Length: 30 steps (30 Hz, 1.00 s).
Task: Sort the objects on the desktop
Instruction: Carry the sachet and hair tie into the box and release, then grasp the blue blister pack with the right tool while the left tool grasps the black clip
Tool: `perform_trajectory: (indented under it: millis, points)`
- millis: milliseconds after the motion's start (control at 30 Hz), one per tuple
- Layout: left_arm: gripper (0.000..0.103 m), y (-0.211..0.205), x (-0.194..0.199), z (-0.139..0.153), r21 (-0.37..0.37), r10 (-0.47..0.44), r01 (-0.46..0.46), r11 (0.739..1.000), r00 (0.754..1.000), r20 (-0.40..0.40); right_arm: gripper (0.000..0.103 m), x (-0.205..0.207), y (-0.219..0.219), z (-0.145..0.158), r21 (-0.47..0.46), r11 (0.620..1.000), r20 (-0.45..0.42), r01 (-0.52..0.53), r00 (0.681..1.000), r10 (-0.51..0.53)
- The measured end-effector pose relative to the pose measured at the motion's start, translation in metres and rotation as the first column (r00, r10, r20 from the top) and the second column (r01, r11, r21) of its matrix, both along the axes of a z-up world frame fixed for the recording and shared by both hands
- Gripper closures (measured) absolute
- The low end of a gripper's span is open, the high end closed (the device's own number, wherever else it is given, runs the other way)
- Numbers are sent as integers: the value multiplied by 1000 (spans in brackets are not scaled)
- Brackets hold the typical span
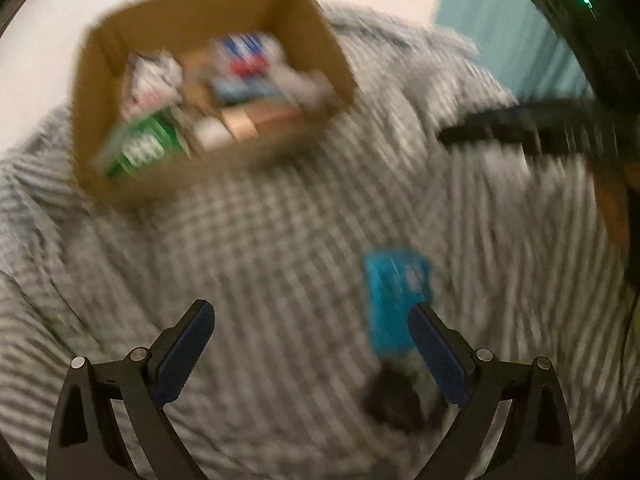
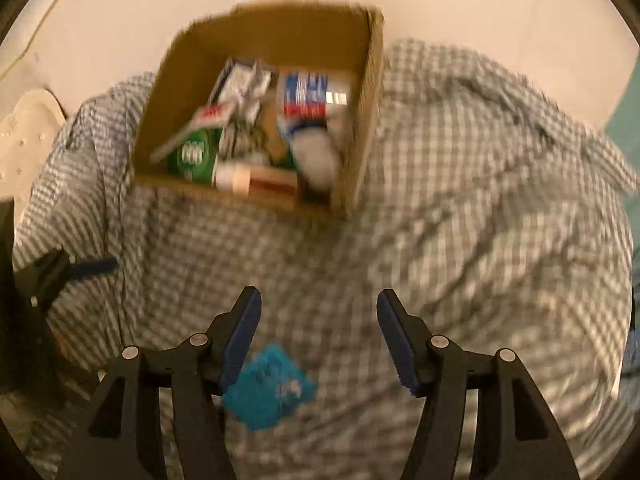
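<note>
A blue packet lies on the checked cloth, just ahead of my left gripper's right finger. It also shows in the right wrist view, beside my right gripper's left finger. A cardboard box holding several packets and cartons stands at the far side; it also shows in the right wrist view. My left gripper is open and empty. My right gripper is open and empty. Both views are motion-blurred.
A dark object lies on the cloth below the blue packet. The other gripper shows at the upper right of the left wrist view and at the left edge of the right wrist view. A white object sits at far left.
</note>
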<state>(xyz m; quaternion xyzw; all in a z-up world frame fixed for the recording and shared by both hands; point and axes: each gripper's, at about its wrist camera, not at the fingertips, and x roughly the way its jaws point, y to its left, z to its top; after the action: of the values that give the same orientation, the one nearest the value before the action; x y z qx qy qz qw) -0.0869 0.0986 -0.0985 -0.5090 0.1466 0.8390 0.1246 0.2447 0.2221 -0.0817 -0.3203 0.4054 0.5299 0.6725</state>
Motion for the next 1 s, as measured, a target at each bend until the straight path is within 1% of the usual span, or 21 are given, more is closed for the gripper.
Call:
perform_trajectory:
  millis: [67,100,200,233,333,367,400,433,467,500,533,600,667,700,733,767,800,867,900,933,1000]
  points:
    - [3,8,18,-19,3,-30,30,1000,997,69,43,-6,-15,-5,-21,1000,1,-11,1000,11]
    - [3,10,20,-25,10,-34,33,999,996,88,43,-9,-19,-7,-28,999,-1,-29,1000,29]
    - [3,21,29,-45,58,-43,33,998,984,174,43,-18,-26,-11,-41,998,-1,-55,998,55]
    - [3,24,29,-49,68,-41,29,997,981,189,43,-20,-28,-12,-43,997,1,-62,998,62]
    - [3,31,22,-62,106,3,-28,994,974,229,43,-25,-28,-18,-65,994,30,-89,995,91]
    - [3,32,18,-71,102,33,-60,993,967,252,43,-26,-27,-21,-74,993,37,-95,994,98]
    - [3,32,16,-77,94,48,-75,993,964,262,43,-26,-26,-22,-77,988,39,-132,990,135]
    - [3,33,14,-88,70,73,-97,993,955,288,43,-26,-25,-24,-81,987,40,-139,989,143]
    - [12,33,13,-95,57,83,-106,993,947,311,43,-26,-23,-26,-85,986,42,-144,988,147]
    - [19,32,13,-101,66,82,-111,992,936,342,43,-27,-22,-27,-90,984,43,-156,986,160]
    - [19,32,13,-103,73,85,-119,990,930,357,43,-28,-20,-30,-99,981,43,-164,985,169]
    - [20,31,14,-97,87,99,-138,987,932,350,43,-29,-19,-35,-118,976,33,-184,981,189]
    - [20,23,15,-84,68,139,-169,983,937,321,43,-29,-18,-44,-142,969,12,-201,979,204]
    - [21,20,14,-79,61,157,-183,981,939,306,43,-29,-17,-48,-153,965,-2,-212,977,214]
    - [25,13,13,-70,51,189,-211,976,941,280,43,-29,-16,-53,-165,962,-21,-217,976,216]
    - [44,3,11,-61,37,231,-248,968,941,249,43,-30,-15,-62,-184,957,-56,-222,975,216]
    - [55,-4,8,-56,26,262,-276,961,937,231,42,-31,-14,-69,-201,952,-85,-232,972,219]
    - [55,-23,3,-47,14,341,-351,936,919,198,35,-31,-11,-89,-245,944,-160,-219,970,183]
    - [55,-30,-1,-46,10,362,-371,929,912,193,34,-32,-9,-99,-268,939,-189,-218,967,170]
    - [56,-39,-4,-48,7,391,-400,917,898,201,34,-33,-8,-111,-300,933,-204,-197,969,139]
    - [56,-45,-4,-56,5,409,-421,907,884,227,32,-37,-8,-125,-332,925,-204,-185,972,121]
